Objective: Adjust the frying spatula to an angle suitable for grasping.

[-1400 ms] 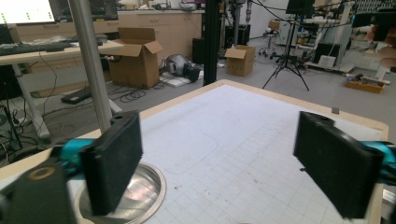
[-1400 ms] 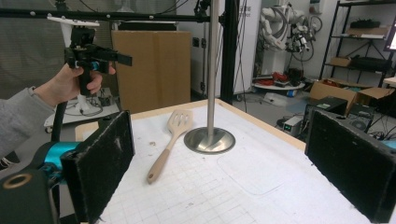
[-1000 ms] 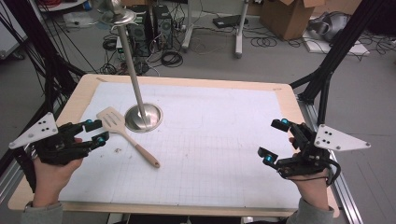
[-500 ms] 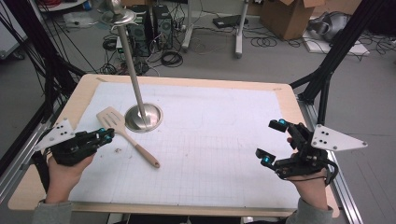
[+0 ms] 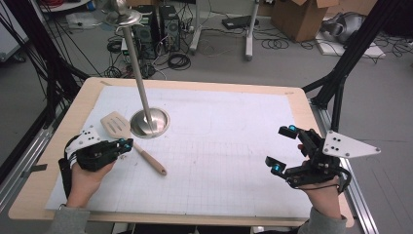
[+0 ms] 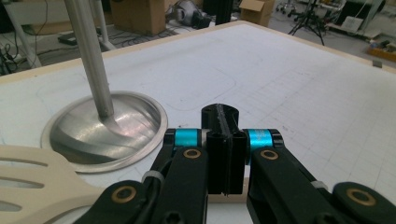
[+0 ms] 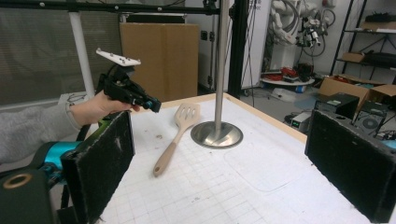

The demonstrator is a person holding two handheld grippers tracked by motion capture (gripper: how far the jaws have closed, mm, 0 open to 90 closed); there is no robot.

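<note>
1. high view: left gripper (image 5: 127,143) just closed, jaws together with nothing between, tips just left of spatula (image 5: 131,141) handle. right gripper (image 5: 283,149) wide open, empty.
2. left gripper view: jaws pressed together; spatula blade lower left, beside stand (image 6: 105,129).
3. right gripper view: pads well apart; spatula lies left of stand.

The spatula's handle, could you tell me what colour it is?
Light wood-brown, with a cream slotted blade; the spatula shows best in the right gripper view.
</note>
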